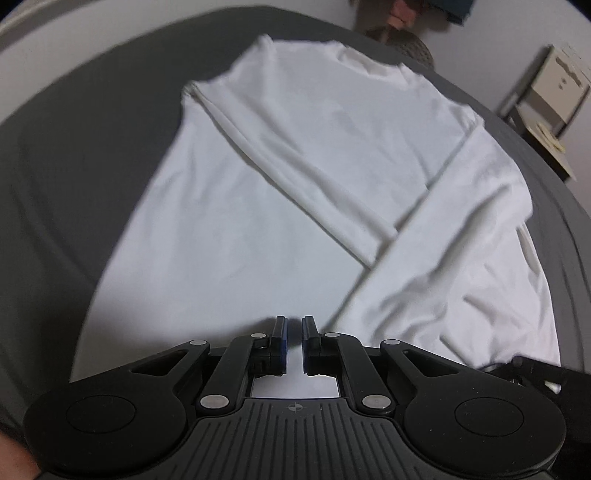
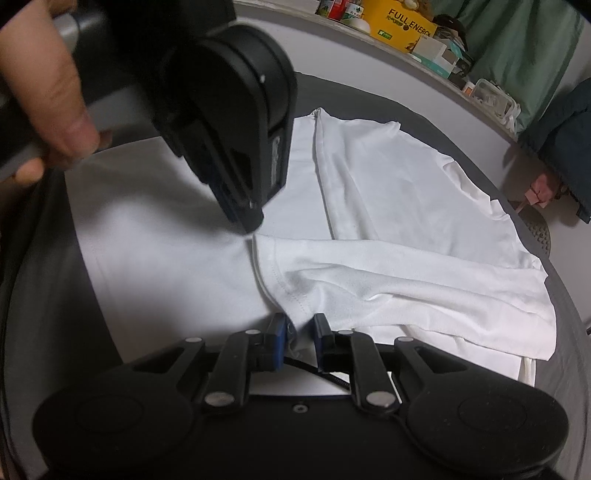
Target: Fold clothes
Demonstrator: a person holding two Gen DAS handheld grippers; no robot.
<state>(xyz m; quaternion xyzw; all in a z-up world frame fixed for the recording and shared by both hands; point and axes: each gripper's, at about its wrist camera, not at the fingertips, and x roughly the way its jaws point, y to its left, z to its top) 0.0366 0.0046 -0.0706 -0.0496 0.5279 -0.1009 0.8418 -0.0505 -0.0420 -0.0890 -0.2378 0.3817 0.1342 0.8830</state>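
Note:
A white long-sleeved shirt (image 1: 295,155) lies flat on a dark grey surface (image 1: 74,147), both sleeves folded across its body. My left gripper (image 1: 294,325) hovers over the shirt's lower body, jaws slightly apart and empty; it also shows in the right wrist view (image 2: 247,218), its tips just left of the folded sleeve's cuff (image 2: 269,258). My right gripper (image 2: 300,325) is slightly open at the hem of that sleeve (image 2: 388,280), with white cloth showing between its fingertips; whether it pinches the cloth is unclear.
A hand (image 2: 48,92) holds the left gripper's handle. A shelf with boxes (image 2: 402,26) and green cloth (image 2: 524,48) stands beyond the surface. A small cabinet (image 1: 550,99) stands at the far right. A round stool (image 2: 535,229) sits by the surface's edge.

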